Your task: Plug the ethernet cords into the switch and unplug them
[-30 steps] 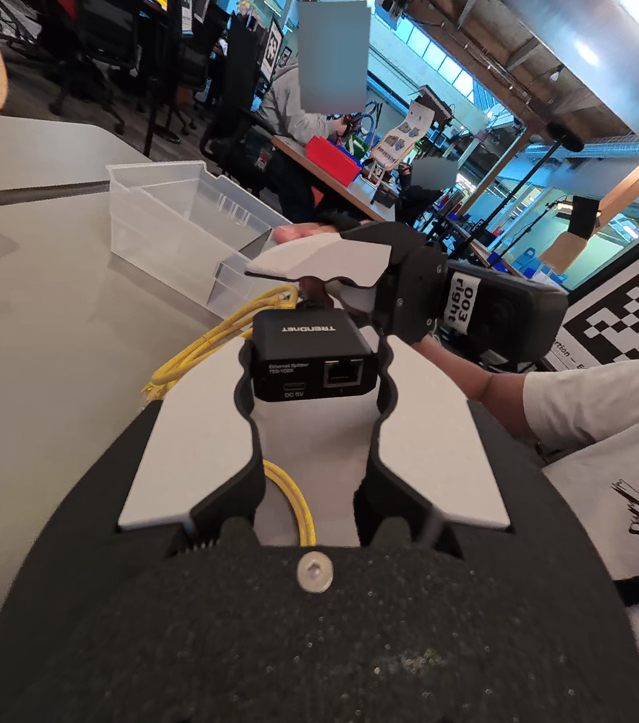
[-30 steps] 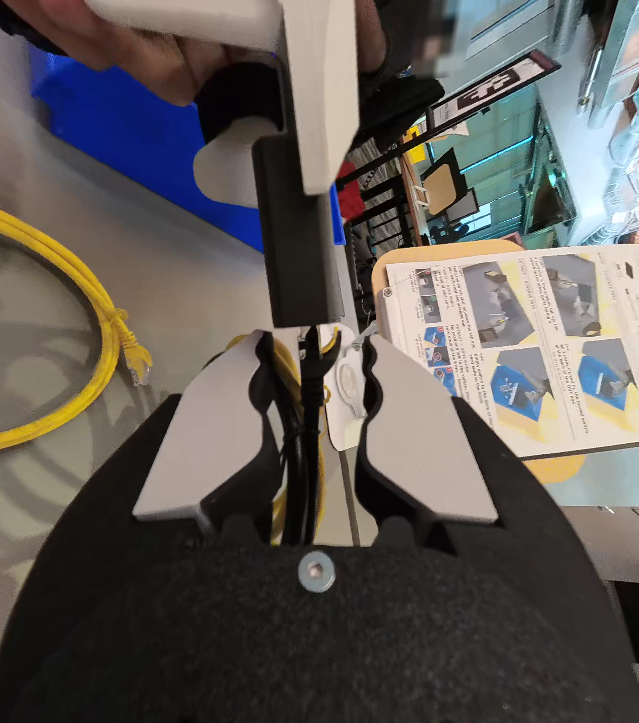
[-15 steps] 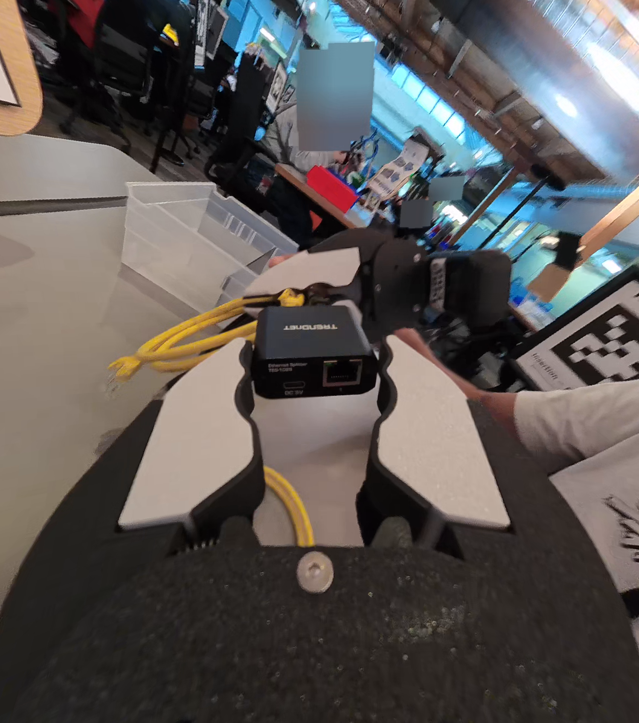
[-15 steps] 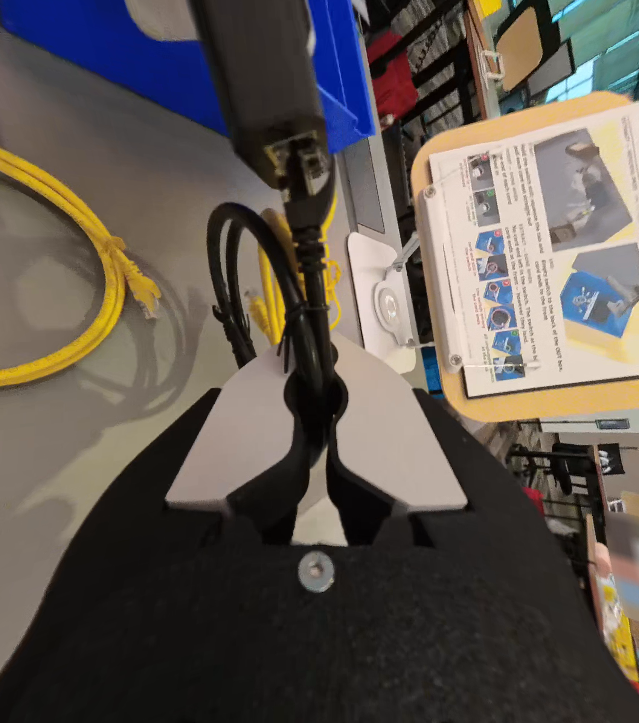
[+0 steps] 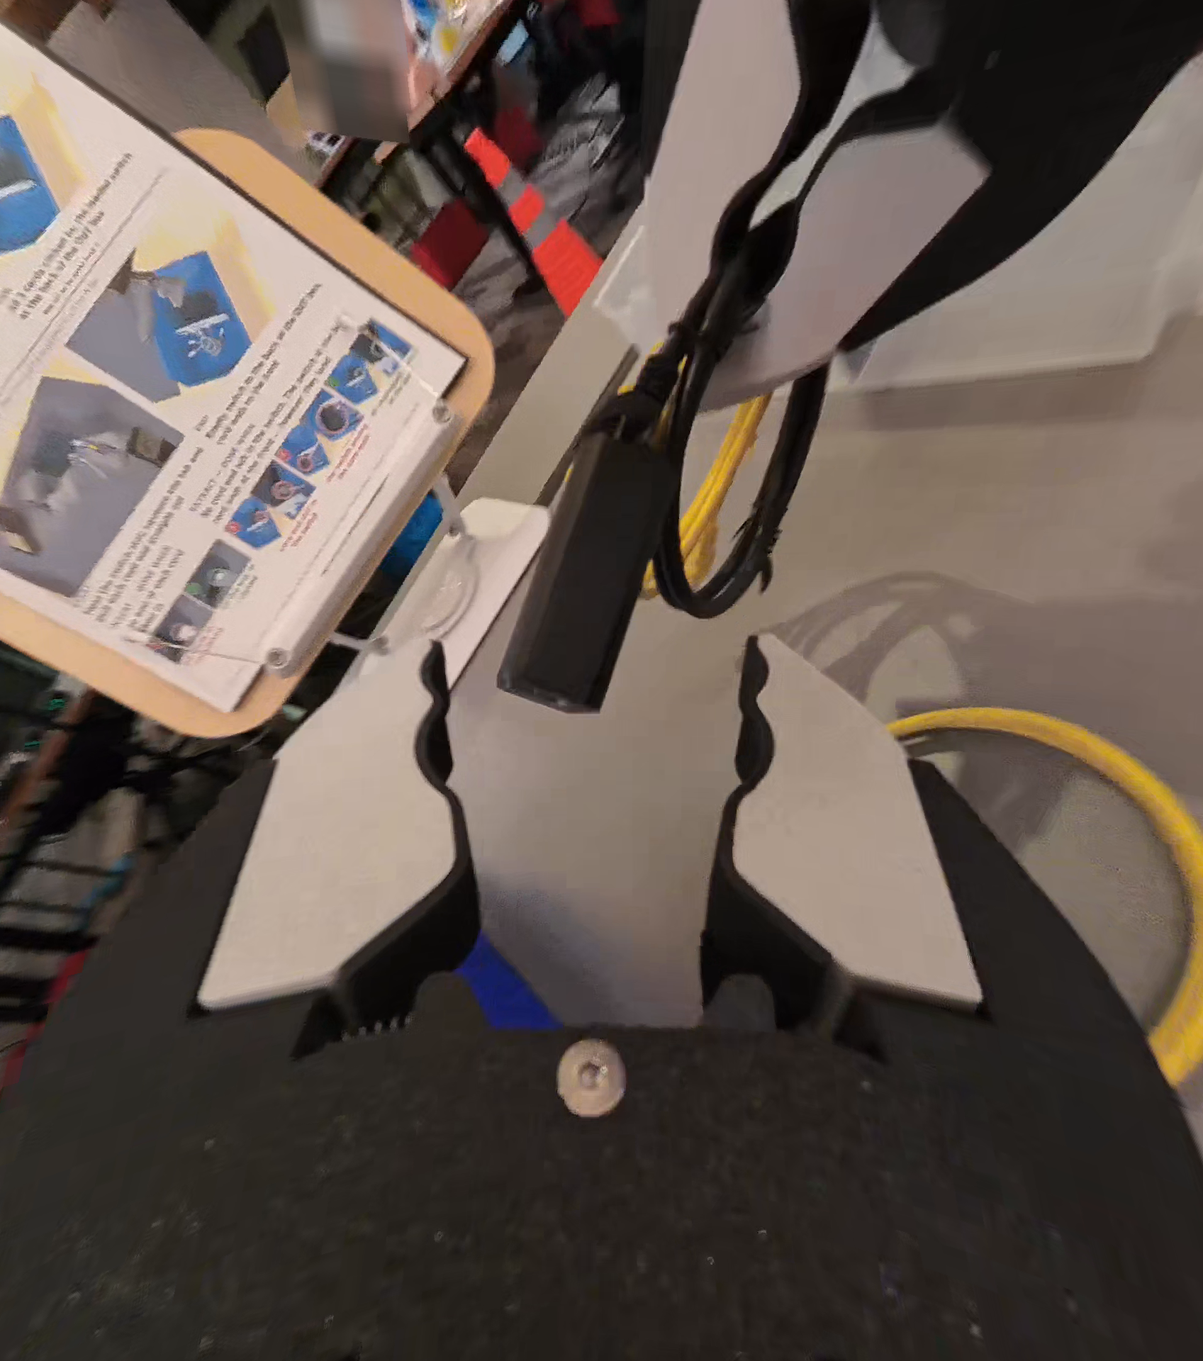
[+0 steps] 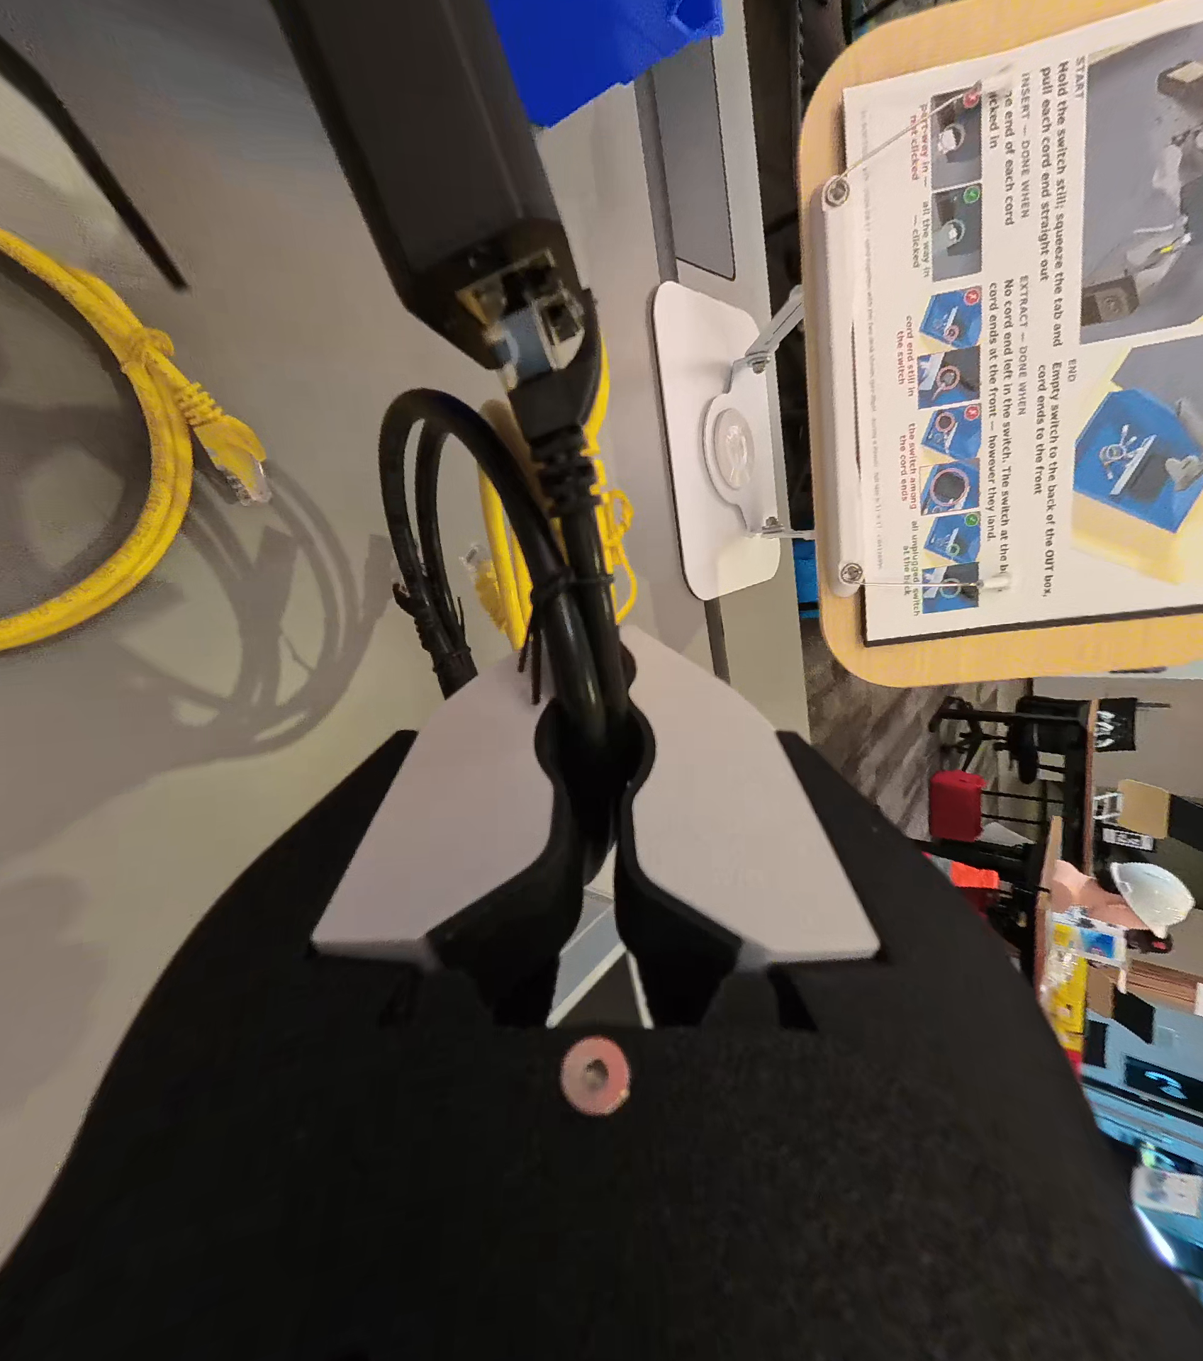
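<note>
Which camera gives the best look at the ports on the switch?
The right wrist view: the switch turns its port face toward it, with the black cord plugged in. The left wrist view shows only the switch's plain side; its ports are hidden.

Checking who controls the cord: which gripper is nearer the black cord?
Right. The right gripper is clamped on the black cord; the left gripper stands open, off it.

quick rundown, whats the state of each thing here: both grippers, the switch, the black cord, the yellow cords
left gripper: open, nothing between its fingers
right gripper: shut on the black cord
switch: off the table, hanging from the black cord
black cord: plugged into the switch, bundled with a tie
yellow cords: unplugged, lying coiled on the table
</note>
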A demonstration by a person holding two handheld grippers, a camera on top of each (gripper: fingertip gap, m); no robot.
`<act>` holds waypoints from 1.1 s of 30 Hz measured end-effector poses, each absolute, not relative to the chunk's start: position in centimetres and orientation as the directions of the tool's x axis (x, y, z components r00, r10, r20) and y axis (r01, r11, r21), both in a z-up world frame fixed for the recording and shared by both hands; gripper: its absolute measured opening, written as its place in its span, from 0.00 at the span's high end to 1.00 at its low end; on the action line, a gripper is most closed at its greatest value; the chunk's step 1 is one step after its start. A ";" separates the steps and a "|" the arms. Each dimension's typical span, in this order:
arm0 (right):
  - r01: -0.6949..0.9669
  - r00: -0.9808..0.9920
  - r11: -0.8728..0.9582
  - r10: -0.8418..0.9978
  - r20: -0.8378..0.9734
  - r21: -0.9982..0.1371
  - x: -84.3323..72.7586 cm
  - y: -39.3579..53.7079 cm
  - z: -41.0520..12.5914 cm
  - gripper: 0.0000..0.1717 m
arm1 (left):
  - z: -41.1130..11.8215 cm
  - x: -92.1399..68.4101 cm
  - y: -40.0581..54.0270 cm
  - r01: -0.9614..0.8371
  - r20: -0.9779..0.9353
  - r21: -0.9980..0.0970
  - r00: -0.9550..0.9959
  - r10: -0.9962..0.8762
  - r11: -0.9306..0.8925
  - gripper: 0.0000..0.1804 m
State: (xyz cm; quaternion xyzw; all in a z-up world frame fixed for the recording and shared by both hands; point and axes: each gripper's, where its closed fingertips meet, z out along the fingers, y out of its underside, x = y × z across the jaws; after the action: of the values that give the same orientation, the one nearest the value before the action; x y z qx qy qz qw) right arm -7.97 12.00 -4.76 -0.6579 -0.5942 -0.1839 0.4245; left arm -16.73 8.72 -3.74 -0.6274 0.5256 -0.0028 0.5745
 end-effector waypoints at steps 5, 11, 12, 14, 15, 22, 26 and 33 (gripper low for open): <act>0.956 0.161 0.101 0.605 0.780 -0.276 -8.9 11.4 -5.0 0.98 | -4.2 -16.6 9.4 -0.747 -0.732 -0.611 0.409 -0.545 0.262 0.76; 0.926 0.171 0.147 0.657 0.734 -0.347 -9.4 10.1 -4.5 0.97 | -3.8 -15.9 9.3 -0.751 -0.812 -0.550 0.379 -0.444 0.366 0.85; 0.917 0.178 0.157 0.665 0.726 -0.368 -9.5 9.8 -4.2 0.97 | -3.9 -15.7 9.4 -0.745 -0.809 -0.554 0.377 -0.451 0.371 0.86; 0.905 0.182 0.173 0.668 0.721 -0.389 -9.5 9.3 -3.4 0.97 | -3.9 -15.7 9.7 -0.746 -0.811 -0.551 0.373 -0.451 0.375 0.86; 0.895 0.189 0.186 0.665 0.722 -0.406 -9.6 9.2 -2.9 0.97 | -3.8 -15.6 10.0 -0.742 -0.810 -0.555 0.379 -0.447 0.376 0.86; 0.856 0.222 0.196 0.696 0.683 -0.478 -10.1 8.6 -2.0 0.97 | -3.9 -15.3 11.8 -0.723 -0.809 -0.573 0.422 -0.409 0.386 0.86; 0.817 0.246 0.223 0.699 0.672 -0.531 -10.8 8.9 -1.9 0.97 | -3.5 -16.1 11.6 -0.714 -0.808 -0.582 0.454 -0.375 0.390 0.86; 0.746 0.315 0.219 0.717 0.622 -0.629 -11.0 9.2 -0.8 0.80 | -3.2 -18.7 12.1 -0.694 -0.752 -0.650 0.525 -0.399 0.310 0.86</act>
State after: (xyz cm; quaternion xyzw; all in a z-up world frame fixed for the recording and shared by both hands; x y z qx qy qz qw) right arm -10.99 9.19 -0.78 -0.6247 -0.5853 -0.0138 0.5167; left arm -18.68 12.12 -3.22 -0.5765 0.4742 0.1125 0.6558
